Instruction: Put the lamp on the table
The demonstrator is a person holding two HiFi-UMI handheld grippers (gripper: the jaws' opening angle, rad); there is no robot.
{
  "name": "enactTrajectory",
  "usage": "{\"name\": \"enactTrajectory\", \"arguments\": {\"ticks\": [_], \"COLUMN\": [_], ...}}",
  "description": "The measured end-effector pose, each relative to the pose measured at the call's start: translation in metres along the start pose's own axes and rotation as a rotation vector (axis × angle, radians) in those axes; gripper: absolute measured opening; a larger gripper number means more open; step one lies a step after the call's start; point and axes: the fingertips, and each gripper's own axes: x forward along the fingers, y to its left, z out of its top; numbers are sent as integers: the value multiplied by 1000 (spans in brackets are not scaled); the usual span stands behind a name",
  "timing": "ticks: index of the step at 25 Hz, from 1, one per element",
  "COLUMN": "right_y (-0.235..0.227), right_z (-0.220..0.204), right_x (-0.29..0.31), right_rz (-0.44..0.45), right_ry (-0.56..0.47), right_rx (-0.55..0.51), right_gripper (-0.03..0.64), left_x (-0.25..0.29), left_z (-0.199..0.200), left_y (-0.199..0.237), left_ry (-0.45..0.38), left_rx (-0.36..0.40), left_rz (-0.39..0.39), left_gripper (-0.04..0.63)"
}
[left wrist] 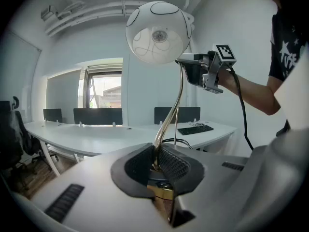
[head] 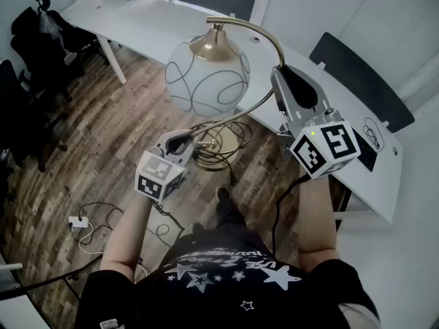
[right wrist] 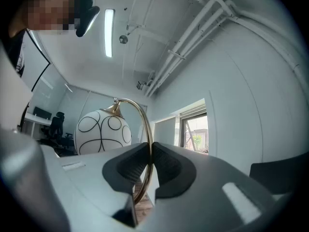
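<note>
The lamp hangs in the air between both grippers, above the wooden floor and beside the white table. Its white globe shade with black line patterns hangs from a curved brass stem. My left gripper is shut on the stem just above the round brass base. In the left gripper view its pads press the stem under the globe. My right gripper is shut on the upper stem. The right gripper view shows the stem pinched there, with the globe beyond.
The table curves from far left to right, with a keyboard on its right end. Black office chairs stand at the left. A dark chair back lies behind the table. A power strip and cables lie on the floor.
</note>
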Motion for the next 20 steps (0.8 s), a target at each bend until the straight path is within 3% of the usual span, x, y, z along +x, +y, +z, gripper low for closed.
{"name": "enactTrajectory", "arguments": {"ticks": [12, 20], "right_y": [4, 3], "right_z": [4, -2], "right_x": [-1, 5], "right_rz": [3, 4], "right_ry": [-5, -13], "right_rx": [4, 24], "right_gripper": [41, 41], "left_x": [-5, -5], "left_z": [1, -3], "left_y": [-5, 3], "left_ry": [6, -7], "left_rx": [20, -8], "left_rz": [4, 52], "left_gripper": [43, 43]}}
